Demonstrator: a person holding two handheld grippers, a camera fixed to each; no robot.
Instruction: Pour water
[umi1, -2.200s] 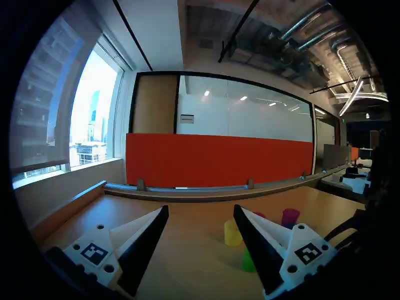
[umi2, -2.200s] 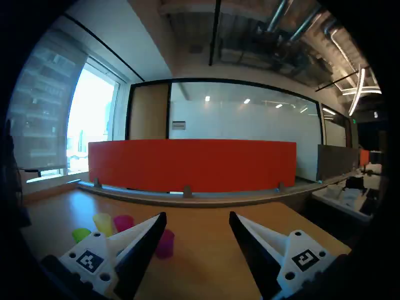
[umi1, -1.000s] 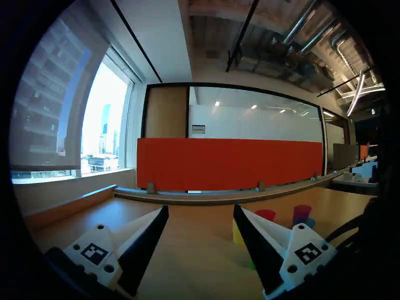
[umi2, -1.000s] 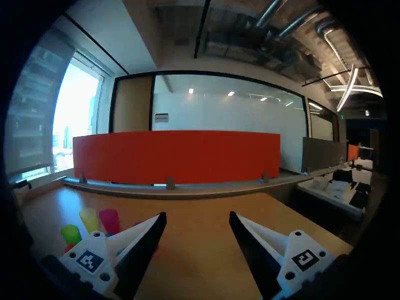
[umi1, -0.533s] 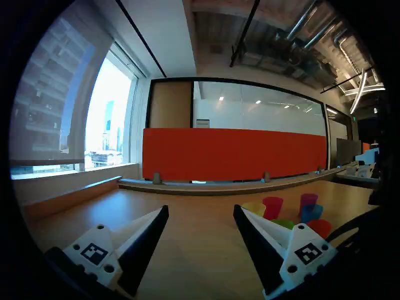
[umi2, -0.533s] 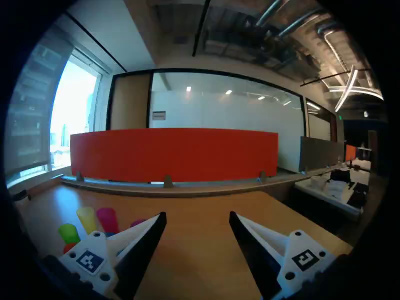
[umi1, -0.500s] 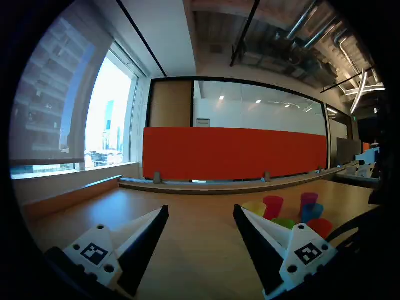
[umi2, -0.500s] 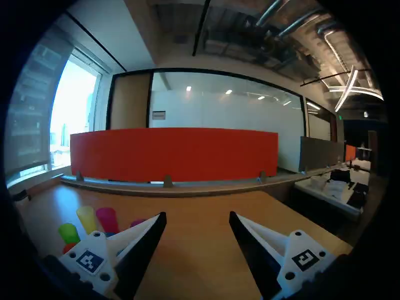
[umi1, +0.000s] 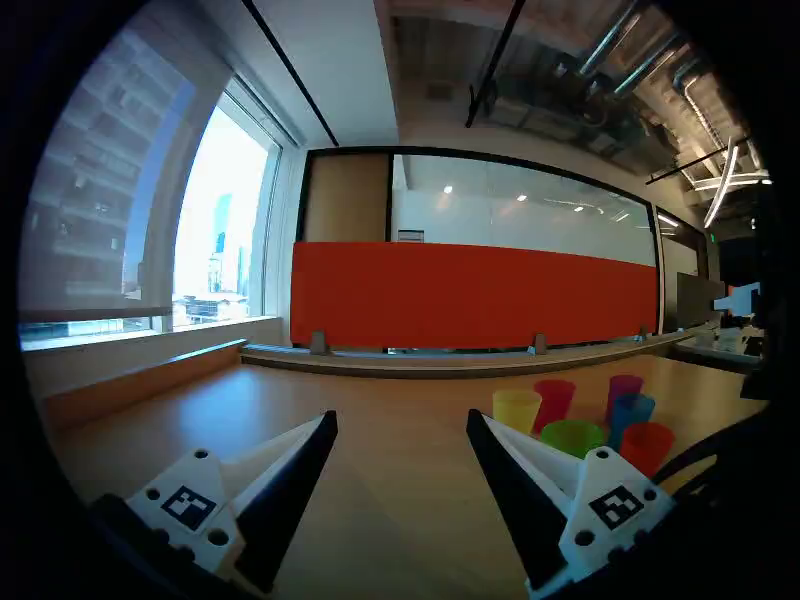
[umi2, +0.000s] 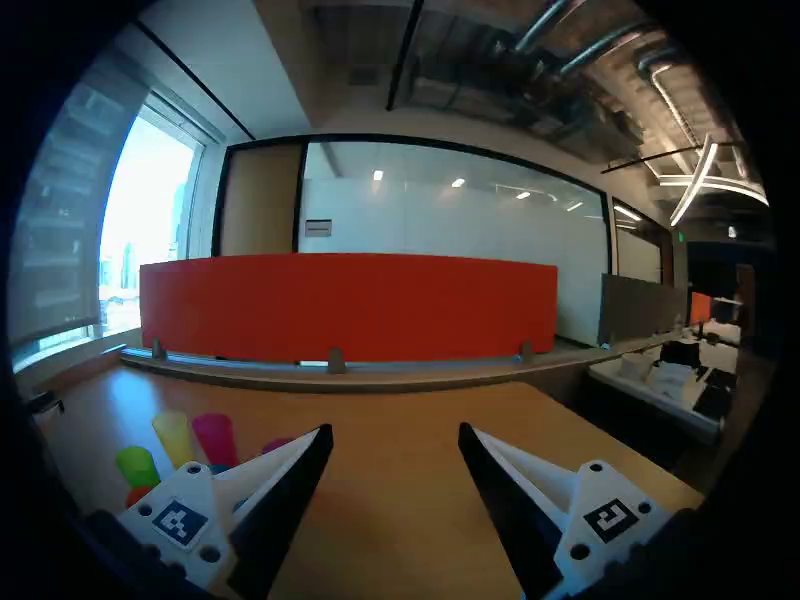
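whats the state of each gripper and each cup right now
left gripper: open, holding nothing
right gripper: open, holding nothing
yellow cup: upright, contents unclear
pink cup: upright, contents unclear
purple cup: upright, contents unclear
blue cup: upright, contents unclear
green cup: upright, contents unclear
orange cup: upright, contents unclear

I log six on my wood desk (umi1: 390, 400), all plastic, upright, mouths up; contents can't be judged. Left gripper view: yellow cup (umi1: 516, 408) and red cup (umi1: 554, 398) side by side, rear-left of cluster; purple cup (umi1: 624, 384) rear-right w/ blue cup (umi1: 631, 410) just in front; green cup (umi1: 572, 437) centre-front; orange cup (umi1: 648, 446) front-right, just beside the green. Right gripper view: same cluster low left; yellow, red (reads pink there) and green show clear, others partly hidden.
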